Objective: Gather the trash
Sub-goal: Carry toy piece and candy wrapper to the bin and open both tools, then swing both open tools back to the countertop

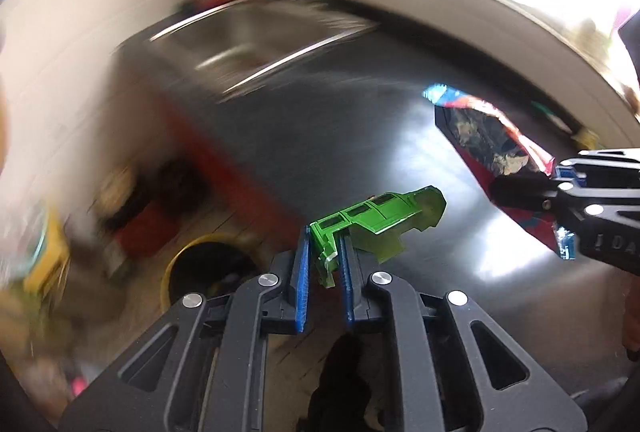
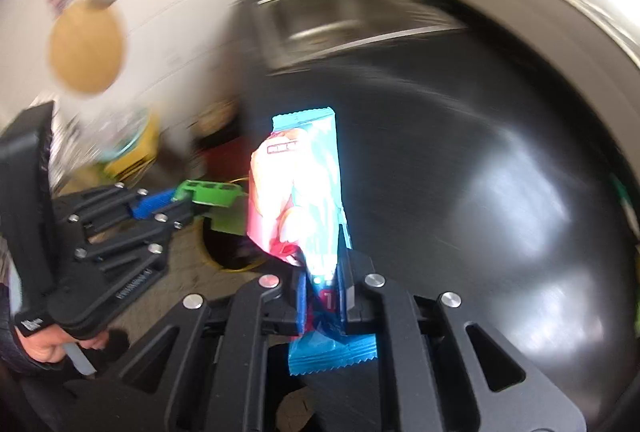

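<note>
In the left wrist view, the left gripper [image 1: 325, 252] is seen pointed steeply downward, out past the edge of the dark counter [image 1: 420, 152]. Its jaws are closed tight on a crumpled green wrapper [image 1: 376, 220], which is pinched by its lower end between the blue pads and sticks out forward and to the right. A yellow-rimmed bin [image 1: 208, 272] is seen on the floor below, just left of the gripper and beside the counter's edge. A steel sink [image 1: 256, 36] is set into the far end of the counter; it is heavily blurred. At the right, over the counter, the right gripper [image 1: 560, 184] is seen from the side, with a red and blue snack packet [image 1: 492, 148] clamped in its jaws and angled up to the left.

In the right wrist view, the right gripper [image 2: 325, 296] is likewise tilted steeply down, above the counter [image 2: 480, 192] near its left edge. Its jaws are closed on the snack packet [image 2: 300, 184], gripped near its lower end; the packet stands upright, with its crimped bottom edge hanging below the pads. To the left, off the counter's edge, the left gripper [image 2: 176, 202] is seen held in a hand [image 2: 44, 344] with a dark sleeve, the green wrapper [image 2: 212, 194] clamped in its jaws directly above the bin [image 2: 236, 260]. The sink [image 2: 344, 12] is seen blurred at the counter's far end.
</note>
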### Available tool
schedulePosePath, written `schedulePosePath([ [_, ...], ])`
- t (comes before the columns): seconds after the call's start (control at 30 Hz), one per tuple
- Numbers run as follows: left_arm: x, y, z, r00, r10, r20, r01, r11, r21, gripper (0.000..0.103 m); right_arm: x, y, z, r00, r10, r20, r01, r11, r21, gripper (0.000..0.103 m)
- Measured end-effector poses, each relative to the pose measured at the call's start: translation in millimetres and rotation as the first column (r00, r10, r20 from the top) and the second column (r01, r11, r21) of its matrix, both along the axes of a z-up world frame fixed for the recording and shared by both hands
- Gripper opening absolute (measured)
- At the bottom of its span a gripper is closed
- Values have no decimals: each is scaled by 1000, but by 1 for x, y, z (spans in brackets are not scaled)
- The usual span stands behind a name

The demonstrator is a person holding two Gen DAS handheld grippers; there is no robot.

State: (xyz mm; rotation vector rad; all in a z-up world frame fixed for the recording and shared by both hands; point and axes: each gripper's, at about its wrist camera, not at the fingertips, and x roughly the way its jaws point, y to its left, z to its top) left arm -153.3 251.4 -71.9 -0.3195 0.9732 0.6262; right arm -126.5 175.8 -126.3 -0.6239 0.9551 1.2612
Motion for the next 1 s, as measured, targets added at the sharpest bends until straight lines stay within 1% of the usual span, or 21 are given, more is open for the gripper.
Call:
schedulePosePath([
  [0.03, -18, 13, -6, 998, 58, -13, -58, 998, -6, 13, -12, 14, -6, 999, 39, -11, -39, 999, -9, 12],
  [0.07, -31, 21, -11, 995, 98, -23, -98, 995, -10, 13, -25, 29, -12, 996, 79, -27, -80, 997, -17, 12],
  [0.1, -51, 34, -20, 987, 159, -36, -159, 987, -20, 13, -40, 51, -22, 991, 127, -51, -129, 991, -34, 12],
  [0.13, -64, 43, -26, 979, 200, -42, -201, 979, -27, 13, -50, 65, -29, 986, 156, -67, -159, 986, -48, 12],
  [0.2, -95, 64, -43, 957, 285, -60, -287, 957, -39, 13, -70, 98, -50, 974, 205, -96, -213, 974, -80, 12],
  [0.3, -124, 93, -71, 925, 373, -74, -378, 923, -70, 13, -83, 134, -82, 966, 226, -127, -243, 959, -142, 12],
  [0.37, -136, 111, -92, 908, 410, -85, -417, 905, -85, 13, -89, 163, -111, 963, 222, -150, -249, 948, -196, 12],
  [0.43, -141, 126, -110, 899, 429, -91, -437, 894, -102, 13, -91, 185, -134, 962, 221, -157, -255, 936, -241, 12],
  [0.5, -141, 134, -130, 896, 434, -98, -443, 887, -130, 13, -90, 204, -158, 962, 223, -158, -261, 920, -291, 12],
  [0.6, -141, 142, -154, 895, 429, -120, -443, 886, -135, 13, -88, 223, -186, 962, 221, -163, -265, 901, -343, 12],
  [0.7, -142, 151, -174, 895, 425, -136, -444, 879, -173, 14, -90, 240, -205, 962, 223, -159, -269, 885, -380, 12],
  [0.73, -142, 154, -179, 893, 426, -142, -447, 877, -180, 20, -91, 246, -209, 961, 225, -161, -271, 880, -389, 16],
  [0.77, -144, 154, -183, 894, 425, -144, -446, 875, -188, 27, -92, 250, -214, 960, 227, -163, -274, 874, -401, 32],
  [0.8, -144, 156, -187, 892, 429, -145, -451, 871, -197, 53, -95, 254, -219, 961, 227, -157, -272, 872, -407, 44],
  [0.83, -145, 157, -190, 888, 438, -142, -459, 866, -197, 65, -93, 254, -220, 961, 228, -155, -272, 873, -405, 68],
  [0.87, -146, 157, -191, 886, 443, -136, -462, 865, -197, 65, -94, 256, -221, 961, 229, -156, -273, 876, -397, 72],
  [0.93, -146, 157, -193, 883, 448, -142, -469, 859, -206, 65, -95, 257, -225, 958, 229, -173, -281, 869, -408, 73],
  [1.0, -145, 156, -193, 885, 445, -139, -465, 861, -205, 65, -95, 255, -223, 955, 232, -183, -289, 868, -404, 73],
])
